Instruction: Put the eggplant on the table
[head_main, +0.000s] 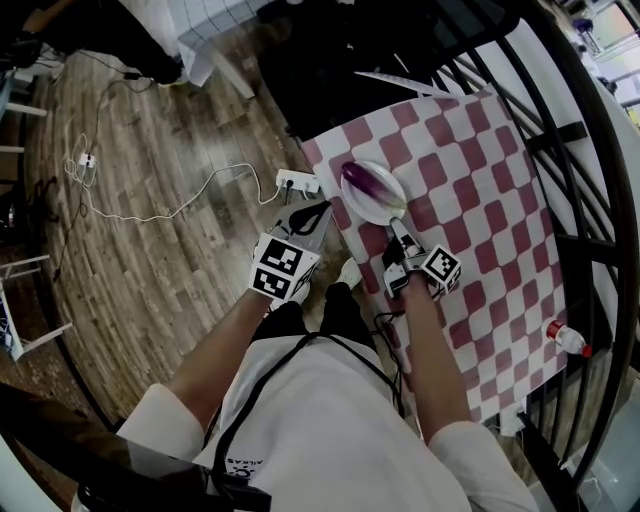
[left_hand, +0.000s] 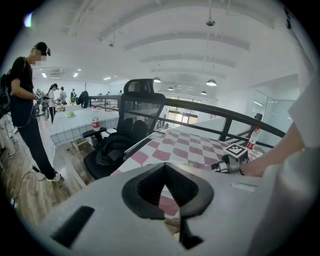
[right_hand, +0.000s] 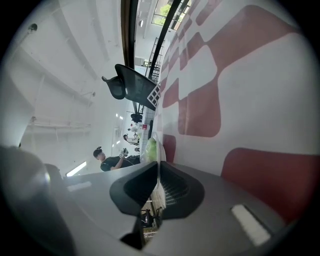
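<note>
A purple eggplant (head_main: 365, 182) with a green stem lies on a white plate (head_main: 383, 207) near the left edge of the table (head_main: 480, 190), which has a red and white checked cloth. My right gripper (head_main: 397, 225) reaches to the plate's near rim. In the right gripper view the plate's thin rim (right_hand: 158, 150) runs edge-on between the jaws of that gripper (right_hand: 158, 162), which are shut on it, and the eggplant's green stem (right_hand: 149, 149) shows just beyond. My left gripper (head_main: 321, 209) hangs beside the table's edge over the floor, shut and holding nothing (left_hand: 164, 164).
A small red-capped bottle (head_main: 568, 338) stands at the table's right edge by a black railing (head_main: 590, 200). A white power strip (head_main: 297, 183) with a cable lies on the wooden floor. A black office chair (left_hand: 125, 135) and a standing person (left_hand: 25, 100) are beyond the table.
</note>
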